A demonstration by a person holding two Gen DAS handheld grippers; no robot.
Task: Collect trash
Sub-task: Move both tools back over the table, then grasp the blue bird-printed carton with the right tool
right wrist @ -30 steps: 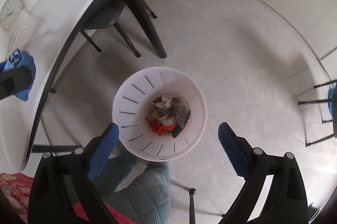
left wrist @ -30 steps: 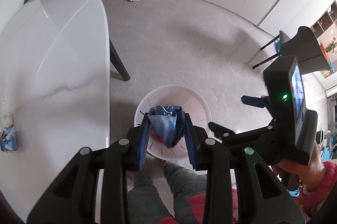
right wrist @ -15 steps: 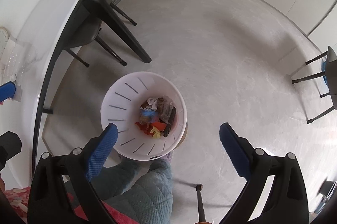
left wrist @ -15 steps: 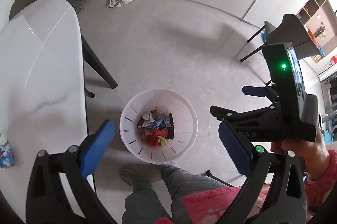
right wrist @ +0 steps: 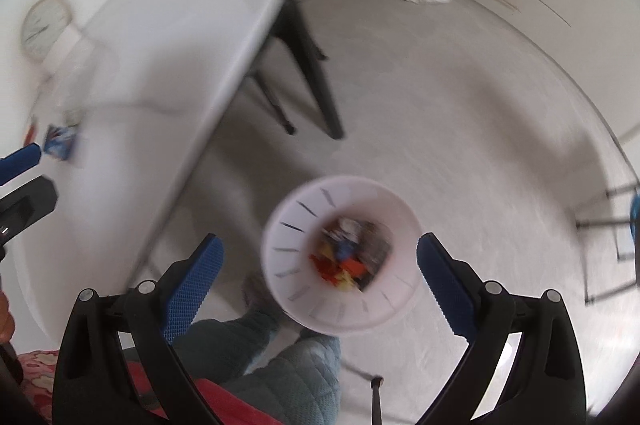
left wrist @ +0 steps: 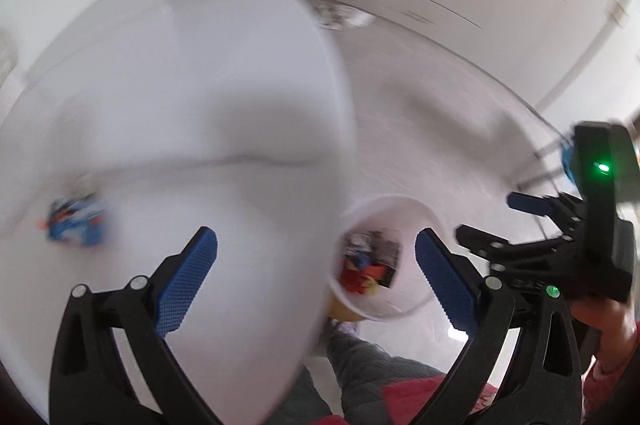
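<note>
You are reaching between pickups: both the left gripper (left wrist: 316,265) and right gripper (right wrist: 318,271) are carrying nothing, jaws wide apart. What looks like a blue wrapper (left wrist: 76,223), blurred, is lying near the bench's (left wrist: 192,97) left edge, well left of your left jaws. Next, you need to line up over it. The bin (right wrist: 340,253) is sitting on the floor beside the bench.

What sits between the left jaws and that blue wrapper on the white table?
Only bare white tabletop, as far as the blurred left wrist view shows. The left gripper is open and the crumpled blue wrapper lies apart, off to its left.
</note>
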